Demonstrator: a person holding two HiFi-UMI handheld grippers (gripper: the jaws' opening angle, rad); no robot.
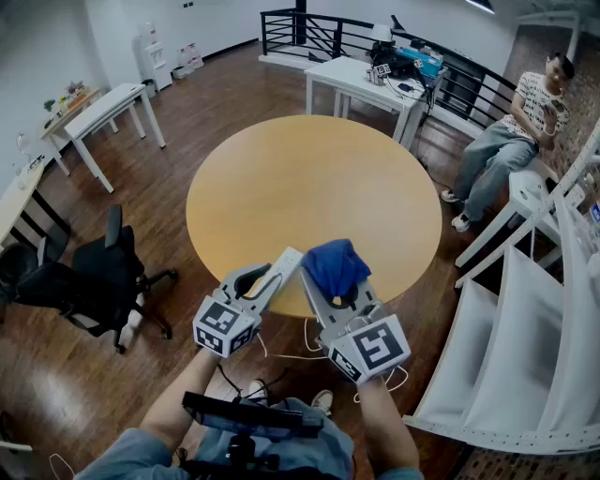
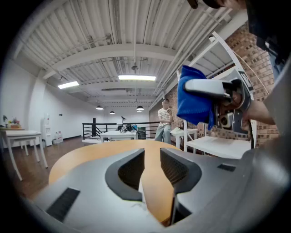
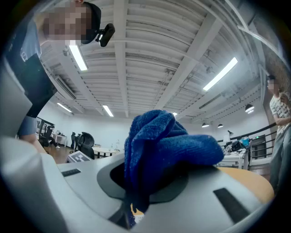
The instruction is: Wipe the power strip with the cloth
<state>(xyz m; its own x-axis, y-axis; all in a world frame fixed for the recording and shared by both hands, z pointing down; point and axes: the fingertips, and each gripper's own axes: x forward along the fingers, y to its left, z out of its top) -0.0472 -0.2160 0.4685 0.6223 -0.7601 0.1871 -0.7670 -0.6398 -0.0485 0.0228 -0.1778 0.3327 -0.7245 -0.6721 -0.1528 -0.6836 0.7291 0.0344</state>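
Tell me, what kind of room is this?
Probably an open-plan office or workshop loft: a round wooden table, white desks, a black office chair, and a black railing at the floor's edge.

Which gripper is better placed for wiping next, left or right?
Right, most likely: the right gripper is already shut on the blue cloth, while the left gripper has its jaws apart with nothing between them.

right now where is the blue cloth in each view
Head view: blue cloth low centre, bunched in the right claw.
Left gripper view: cloth upper right, hanging from that claw.
Right gripper view: cloth dead centre, between the jaws.
Shared landmark: the round wooden table.
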